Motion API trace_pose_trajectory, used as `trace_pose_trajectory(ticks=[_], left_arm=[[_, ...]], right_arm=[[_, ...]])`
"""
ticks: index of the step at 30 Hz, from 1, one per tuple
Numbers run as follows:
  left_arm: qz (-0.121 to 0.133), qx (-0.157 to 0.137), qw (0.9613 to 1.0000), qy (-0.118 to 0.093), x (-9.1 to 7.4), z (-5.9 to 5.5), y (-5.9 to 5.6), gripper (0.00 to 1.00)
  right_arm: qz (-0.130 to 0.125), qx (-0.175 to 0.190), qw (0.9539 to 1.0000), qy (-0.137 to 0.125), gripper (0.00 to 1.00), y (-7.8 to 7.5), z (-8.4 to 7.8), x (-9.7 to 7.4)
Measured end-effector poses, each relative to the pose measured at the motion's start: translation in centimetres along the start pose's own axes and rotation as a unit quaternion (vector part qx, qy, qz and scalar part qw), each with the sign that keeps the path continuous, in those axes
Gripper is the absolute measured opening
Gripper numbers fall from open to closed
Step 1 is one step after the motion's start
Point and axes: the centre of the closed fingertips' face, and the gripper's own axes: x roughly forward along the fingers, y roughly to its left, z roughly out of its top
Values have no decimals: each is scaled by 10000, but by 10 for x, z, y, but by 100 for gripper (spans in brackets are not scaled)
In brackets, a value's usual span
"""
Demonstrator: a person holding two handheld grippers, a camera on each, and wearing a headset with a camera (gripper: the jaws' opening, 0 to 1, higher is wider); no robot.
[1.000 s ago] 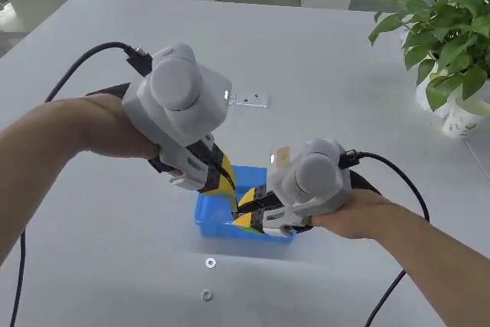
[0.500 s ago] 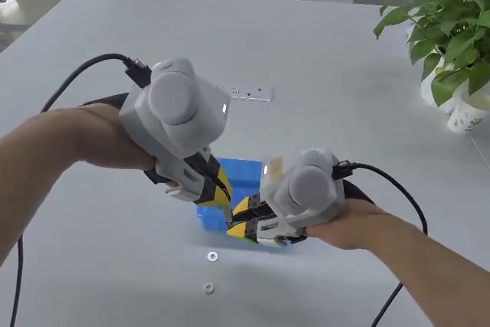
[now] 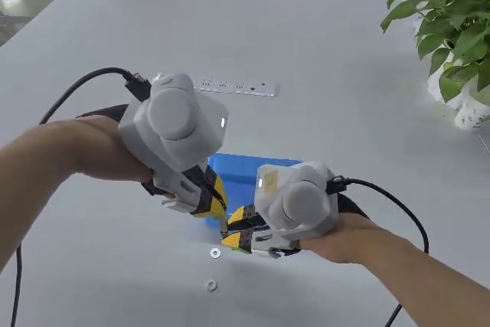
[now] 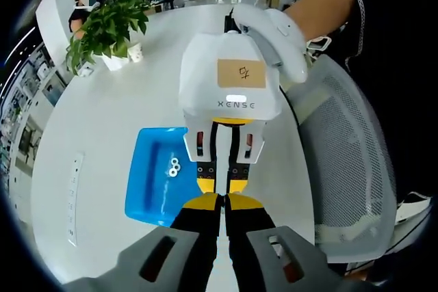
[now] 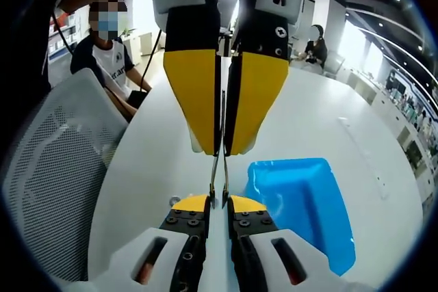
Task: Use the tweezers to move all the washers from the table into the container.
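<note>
Both grippers sit nose to nose over the near edge of the blue container [image 3: 253, 168]. The tweezers [image 5: 220, 162] run between them.

- left gripper [image 4: 222, 202]: pads pressed together on the tweezers' body. In the right gripper view the two thin legs come out from between its yellow pads.
- right gripper [image 5: 219, 204]: pads nearly closed, with the legs' far ends sitting in the narrow gap. It looks like it is pinching them, but I can't tell how firmly.
- washers [image 3: 215, 252]: one lies flat on the table [image 3: 344, 97] just below the jaws, and a second [image 3: 210, 286] lies a bit nearer the person. Both are outside the container.
- Two more washers [image 4: 172, 167] are already in the container, touching each other.

Judgement on handling:
- The washers are thin, flat, hard metal rings. They are light and slick on this smooth top, so a side push will likely make them slide rather than lift.
- The best hold is probably one tip through the hole and one outside the rim, clamping across the ring's width. Gripping across the outer edges risks the washer popping out.
- The tweezers are springy. Grip the legs mid-length so a squeeze closes the tips. If the clamp is too near the tips there is no travel, and too near the joined end the tips won't close.
- Carry low over the container wall and release inside.
</note>
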Motion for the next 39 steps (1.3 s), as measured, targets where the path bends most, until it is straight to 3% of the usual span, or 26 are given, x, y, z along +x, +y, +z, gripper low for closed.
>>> trace_pose_trajectory(ticks=[39], left_arm=[[-152,-282,9995,-44,19,-29,-5,6]], right_arm=[[190,53,9998,50,13,11,-13,33]])
